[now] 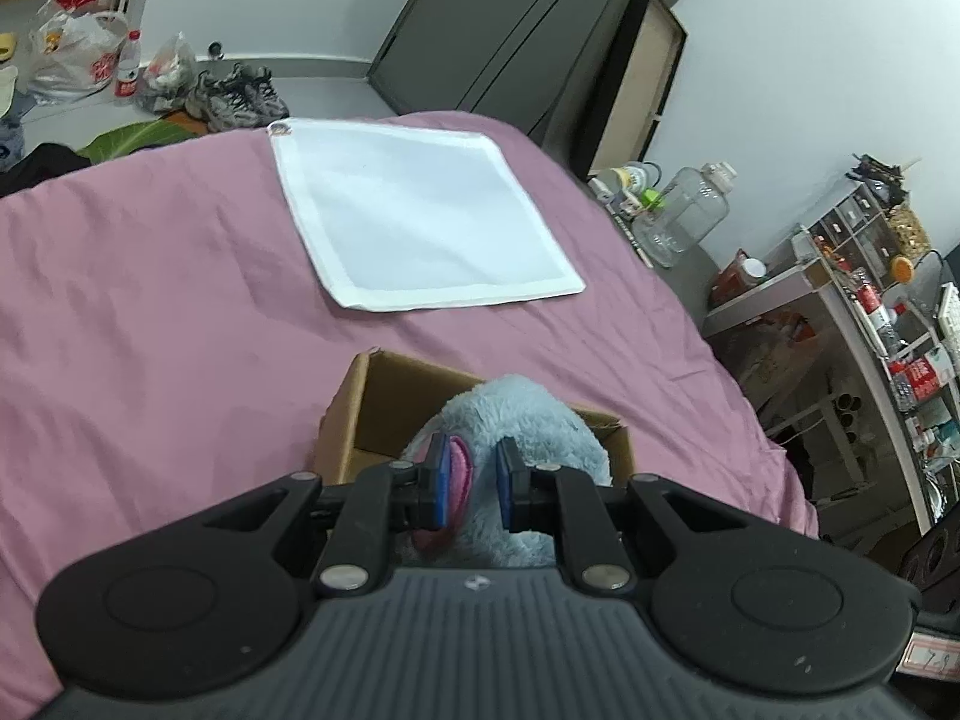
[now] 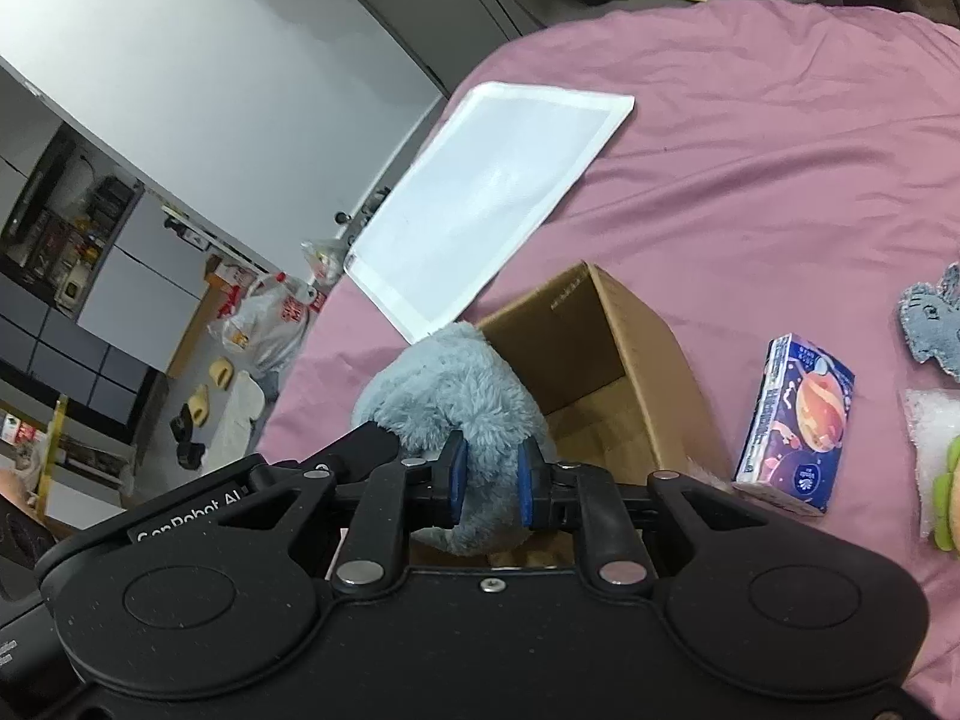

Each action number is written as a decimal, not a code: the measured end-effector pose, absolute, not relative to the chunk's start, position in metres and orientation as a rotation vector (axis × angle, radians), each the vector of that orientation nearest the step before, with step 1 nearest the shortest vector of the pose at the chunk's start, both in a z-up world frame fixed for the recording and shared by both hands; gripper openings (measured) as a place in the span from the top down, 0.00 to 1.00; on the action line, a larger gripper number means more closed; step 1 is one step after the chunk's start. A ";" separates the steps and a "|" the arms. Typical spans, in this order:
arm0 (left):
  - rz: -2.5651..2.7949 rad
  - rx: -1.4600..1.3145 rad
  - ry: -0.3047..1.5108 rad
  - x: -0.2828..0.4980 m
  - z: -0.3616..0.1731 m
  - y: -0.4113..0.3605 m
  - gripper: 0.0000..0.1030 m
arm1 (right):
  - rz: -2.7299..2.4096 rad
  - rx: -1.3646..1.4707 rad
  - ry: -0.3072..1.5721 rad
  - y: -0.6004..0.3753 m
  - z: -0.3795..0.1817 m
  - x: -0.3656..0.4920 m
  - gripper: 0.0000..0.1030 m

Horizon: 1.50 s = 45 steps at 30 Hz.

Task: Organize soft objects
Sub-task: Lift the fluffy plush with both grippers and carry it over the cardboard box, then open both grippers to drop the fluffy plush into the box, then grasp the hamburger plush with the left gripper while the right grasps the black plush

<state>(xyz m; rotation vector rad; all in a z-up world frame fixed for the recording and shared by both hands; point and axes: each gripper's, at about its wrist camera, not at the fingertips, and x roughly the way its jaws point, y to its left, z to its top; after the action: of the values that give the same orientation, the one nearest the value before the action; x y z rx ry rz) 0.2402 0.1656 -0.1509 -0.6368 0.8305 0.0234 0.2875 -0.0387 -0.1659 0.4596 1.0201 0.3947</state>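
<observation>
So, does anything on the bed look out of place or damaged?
Nothing looks damaged or spilled. The blue plush toy is held by both the left gripper and the right gripper over the cardboard box, not yet inside. The white cloth lies flat on the pink bedsheet.

We see a mauve-pink bedsheet (image 1: 150,276) under everything. On it lies a white cloth (image 1: 420,216) with a paler border. The near cardboard box (image 2: 606,360) is plain brown. The plush toy (image 2: 456,390) is pale grey-blue fleece, with a pink patch in the left wrist view. Black grippers carry blue pads (image 1: 441,480). To the right, a tissue pack (image 2: 795,420) is purple and white with an orange planet print.
</observation>
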 end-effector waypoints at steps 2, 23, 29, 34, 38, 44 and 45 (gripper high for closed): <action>0.030 -0.636 0.840 0.242 -0.154 0.167 0.86 | 0.389 0.455 1.034 -0.036 -0.170 0.290 0.79; 0.078 -0.519 0.810 0.236 -0.127 0.144 0.42 | 0.419 0.440 0.961 -0.077 -0.130 0.268 0.50; 0.069 -0.482 0.796 0.229 -0.112 0.122 0.35 | 0.394 0.422 0.920 -0.106 -0.114 0.259 0.39; 0.065 -0.464 0.796 0.223 -0.103 0.102 0.33 | 0.362 0.416 0.899 -0.133 -0.109 0.250 0.30; 0.056 -0.431 0.795 0.218 -0.097 0.082 0.33 | 0.350 0.417 0.885 -0.157 -0.108 0.241 0.26; 0.043 -0.375 0.791 0.210 -0.091 0.051 0.33 | 0.307 0.385 0.850 -0.194 -0.114 0.225 0.20; 0.038 -0.365 0.792 0.209 -0.090 0.046 0.33 | 0.302 0.393 0.853 -0.200 -0.116 0.225 0.20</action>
<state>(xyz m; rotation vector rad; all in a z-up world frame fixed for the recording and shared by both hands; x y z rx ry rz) 0.2094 0.0455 -0.0903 -0.3646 0.7924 0.0382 0.2246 -0.2002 -0.1163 0.3927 0.8529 0.3023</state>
